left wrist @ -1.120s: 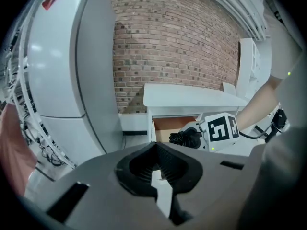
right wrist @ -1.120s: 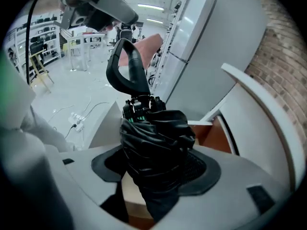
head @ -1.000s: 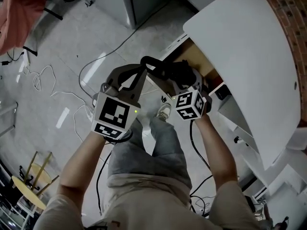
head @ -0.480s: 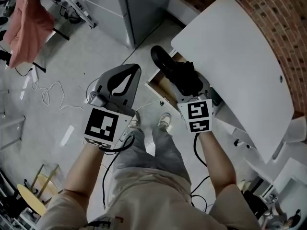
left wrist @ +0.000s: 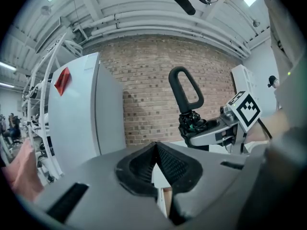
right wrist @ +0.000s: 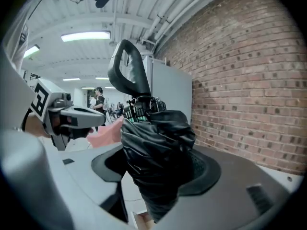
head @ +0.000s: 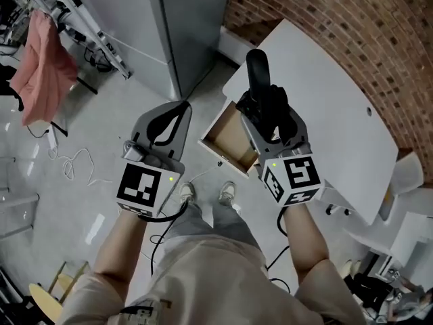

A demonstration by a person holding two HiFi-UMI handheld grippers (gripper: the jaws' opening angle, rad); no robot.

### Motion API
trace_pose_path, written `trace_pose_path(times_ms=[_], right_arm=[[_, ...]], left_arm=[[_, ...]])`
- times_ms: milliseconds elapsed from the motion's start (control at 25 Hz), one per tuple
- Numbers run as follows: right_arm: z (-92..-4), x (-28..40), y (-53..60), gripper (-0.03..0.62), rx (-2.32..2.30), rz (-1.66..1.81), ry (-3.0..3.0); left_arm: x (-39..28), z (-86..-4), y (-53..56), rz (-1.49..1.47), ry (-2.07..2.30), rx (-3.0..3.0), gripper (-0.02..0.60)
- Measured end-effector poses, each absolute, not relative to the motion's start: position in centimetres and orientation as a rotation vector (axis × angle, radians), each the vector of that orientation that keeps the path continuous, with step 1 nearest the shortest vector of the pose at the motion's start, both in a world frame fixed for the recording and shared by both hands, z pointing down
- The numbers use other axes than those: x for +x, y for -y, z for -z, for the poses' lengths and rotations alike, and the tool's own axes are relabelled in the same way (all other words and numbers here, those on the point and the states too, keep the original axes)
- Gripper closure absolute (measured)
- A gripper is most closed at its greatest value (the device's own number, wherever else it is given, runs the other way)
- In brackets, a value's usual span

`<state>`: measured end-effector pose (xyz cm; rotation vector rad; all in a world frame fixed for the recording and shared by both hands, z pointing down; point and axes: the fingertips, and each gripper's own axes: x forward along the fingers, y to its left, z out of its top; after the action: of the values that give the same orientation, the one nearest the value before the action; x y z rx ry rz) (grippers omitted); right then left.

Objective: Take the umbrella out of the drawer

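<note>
A pale grey floor [head: 81, 114] meets a brick wall [head: 352, 19]. The left gripper [head: 183, 105] has its jaws pressed together at the tips, with nothing between them. Beside it, a wooden-lined drawer [head: 226, 137] stands open. The right gripper [head: 268, 107] pinches the folded umbrella [head: 260, 87] by its crumpled black fabric. The umbrella's long axis runs along the jaws, its rigid looped handle pointing away from the person over the smooth white counter [head: 325, 114].

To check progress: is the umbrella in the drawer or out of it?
Out. The right gripper holds the folded black umbrella, handle up, clear of the open drawer.
</note>
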<state>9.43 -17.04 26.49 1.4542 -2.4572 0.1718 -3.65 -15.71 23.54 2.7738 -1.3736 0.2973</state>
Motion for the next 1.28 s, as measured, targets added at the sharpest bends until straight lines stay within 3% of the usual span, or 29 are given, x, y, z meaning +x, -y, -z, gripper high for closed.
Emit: trace_pose_path(times_ms=[680,1280], right_arm=[[-5.8,11.6,12.0,0.295,1.664,0.026,2.729],[-5.9,12.4,8.1,0.295,1.634,0.015,2.775]], left_arm=[[-1.8,-8.0,12.5,-0.058,1.420,3.003,0.574],[-3.4,-8.0,10.6,-0.160,1.496,3.028,0.574]])
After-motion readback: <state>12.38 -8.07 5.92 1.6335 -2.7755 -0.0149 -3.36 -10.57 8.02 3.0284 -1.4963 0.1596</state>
